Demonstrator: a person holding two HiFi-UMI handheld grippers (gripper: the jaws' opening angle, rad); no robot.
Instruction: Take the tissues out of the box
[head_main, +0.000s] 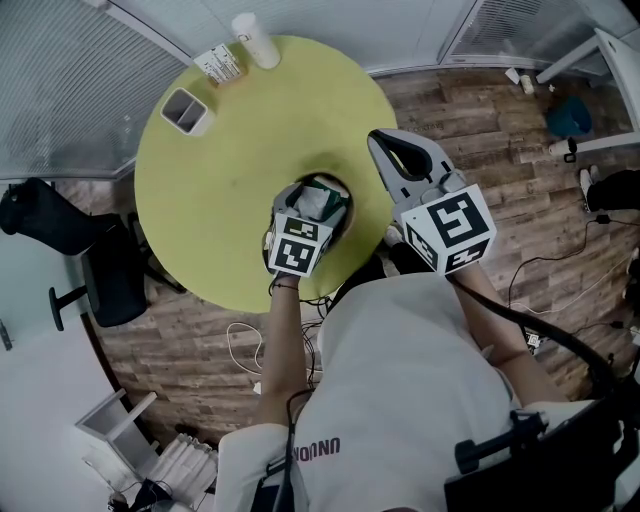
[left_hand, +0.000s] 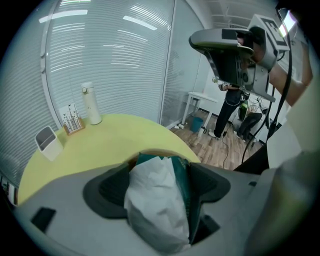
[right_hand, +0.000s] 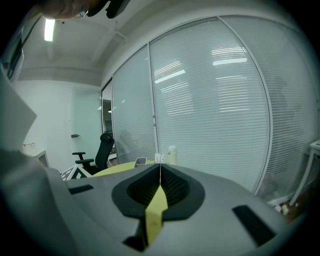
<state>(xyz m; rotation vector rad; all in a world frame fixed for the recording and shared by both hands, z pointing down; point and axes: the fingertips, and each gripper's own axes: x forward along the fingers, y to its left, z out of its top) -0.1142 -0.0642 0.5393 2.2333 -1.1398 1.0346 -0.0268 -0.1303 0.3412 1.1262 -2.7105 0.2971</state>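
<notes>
Near the front edge of a round yellow-green table (head_main: 230, 150), pinches a crumpled white tissue (left_hand: 152, 200) and the rim of its teal tissue box (left_hand: 181, 180) between the narrowed jaws of the left gripper (left_hand: 162, 165). Holds the right gripper (right_hand: 160, 172) raised alongside, jaws pressed together, empty. Looks barely begun: has the tissue gripped, not yet pulled clear of the box; shows no loose tissues on the table.

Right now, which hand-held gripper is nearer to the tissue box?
Left. The left hand-held gripper is closed on the tissue box. The right hand-held gripper is off to the box's right, shut and empty, not touching it.
</notes>
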